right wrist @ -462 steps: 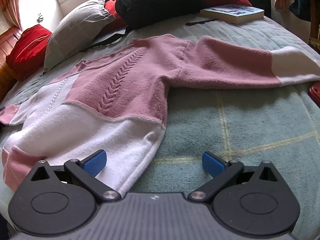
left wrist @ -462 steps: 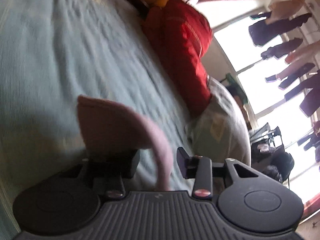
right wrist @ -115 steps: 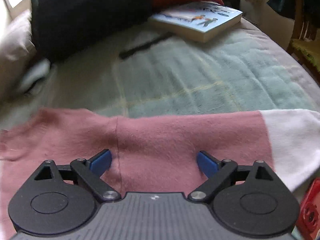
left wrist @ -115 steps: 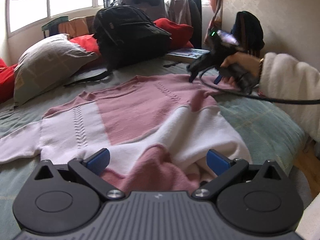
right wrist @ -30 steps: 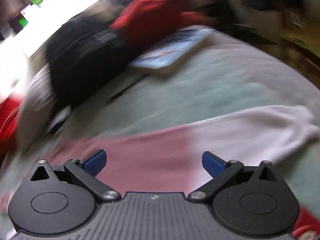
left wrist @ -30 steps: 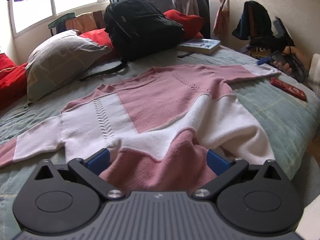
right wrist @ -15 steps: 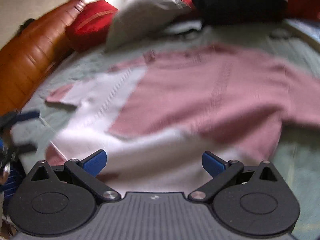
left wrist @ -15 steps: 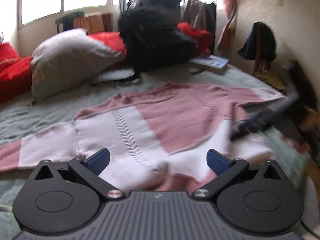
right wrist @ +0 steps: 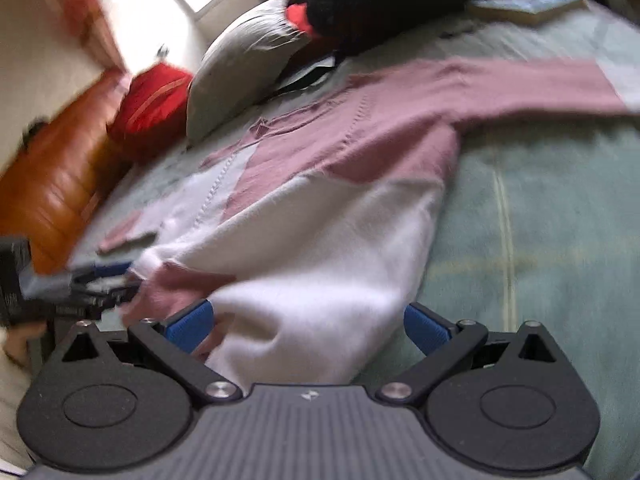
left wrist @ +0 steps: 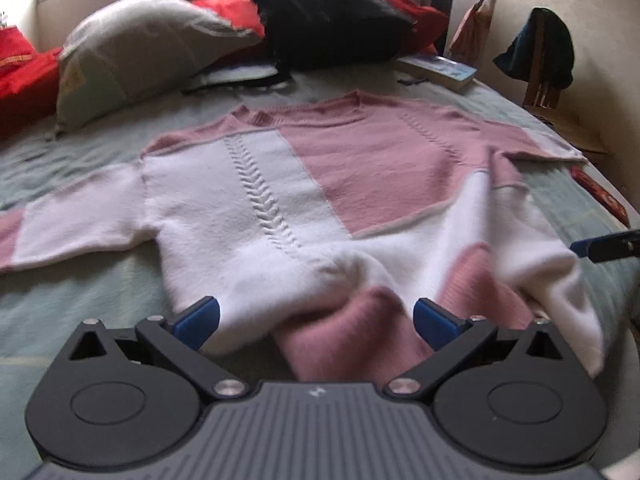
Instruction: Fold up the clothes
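Note:
A pink and white knitted sweater (left wrist: 320,184) lies spread face up on the bed, sleeves out to both sides. Its bottom hem is bunched into a pink fold just in front of my left gripper (left wrist: 316,318), which is open and straddles that fold. My right gripper (right wrist: 307,324) is open too, with the white lower corner of the sweater (right wrist: 320,264) lying between its fingers. In the right wrist view the left gripper (right wrist: 120,282) shows at the left edge by the hem. In the left wrist view a blue fingertip (left wrist: 592,249) of the right one pokes in from the right.
At the head of the green bedspread (left wrist: 80,304) lie a grey pillow (left wrist: 132,52), a black backpack (left wrist: 328,12), red cushions (left wrist: 24,76) and a book (left wrist: 440,68). A red object (left wrist: 600,196) lies by the right edge. A brown headboard (right wrist: 52,176) lies left.
My right gripper has swung away from the right sleeve and come down to the sweater's lower right corner. The left gripper has stayed at the hem, shifting slightly. Both remain open.

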### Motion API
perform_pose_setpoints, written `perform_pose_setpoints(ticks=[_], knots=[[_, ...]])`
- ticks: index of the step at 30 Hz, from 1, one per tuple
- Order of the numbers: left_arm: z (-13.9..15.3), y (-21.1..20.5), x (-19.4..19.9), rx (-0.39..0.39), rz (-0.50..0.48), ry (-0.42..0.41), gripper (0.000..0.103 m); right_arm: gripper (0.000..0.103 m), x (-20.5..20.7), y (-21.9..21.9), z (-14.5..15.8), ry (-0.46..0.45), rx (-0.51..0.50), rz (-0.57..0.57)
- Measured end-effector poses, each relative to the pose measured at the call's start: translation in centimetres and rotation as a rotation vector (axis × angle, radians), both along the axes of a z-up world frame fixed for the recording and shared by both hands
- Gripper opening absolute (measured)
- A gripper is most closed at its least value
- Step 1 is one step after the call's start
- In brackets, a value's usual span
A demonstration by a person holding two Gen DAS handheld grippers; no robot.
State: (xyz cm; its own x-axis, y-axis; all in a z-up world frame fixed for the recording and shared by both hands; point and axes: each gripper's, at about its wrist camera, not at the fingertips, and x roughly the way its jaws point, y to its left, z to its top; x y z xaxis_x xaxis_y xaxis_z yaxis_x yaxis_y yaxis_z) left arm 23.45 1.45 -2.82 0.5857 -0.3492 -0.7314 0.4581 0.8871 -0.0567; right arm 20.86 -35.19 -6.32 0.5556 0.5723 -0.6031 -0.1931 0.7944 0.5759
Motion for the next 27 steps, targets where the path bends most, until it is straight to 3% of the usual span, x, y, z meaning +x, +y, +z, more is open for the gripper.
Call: perform_pose_setpoints(ticks=[5,11,18,22,25,27], knots=[[1.6,1.3,-4.7,-0.021,-0.036,-0.017,0.102,0.103,-3.1,-1.1,-2.9,0.099,0.204,-0.061],[0.7,0.6,-7.8,0.02,-0.036,-0.01,0.102,0.103,-4.6,-0.4,-4.8,0.094,0.35,-0.061],[0.3,-1.8,-8.0,0.026,-0.049,-0.03,0.102,0.103,-2.2,3.0,-4.0,-0.007,0.275,-0.013],[0.0,-1.5,-7.6,-0.045,-0.086,-0.029,0.102,0.103,-0.9,4.7,-3.8,-0.045,0.228,0.012],[-0.8,-0.1,-6.1,-0.115,-0.058,0.015,0.102,0.103,-1.0,5.0,-3.7,-0.072,0.191,0.027],[-1.6,0.6,-4.8,-0.114,-0.025,0.045,0.102,0.103,-1.3,4.9,-3.6,-0.085,0.166,0.047]])
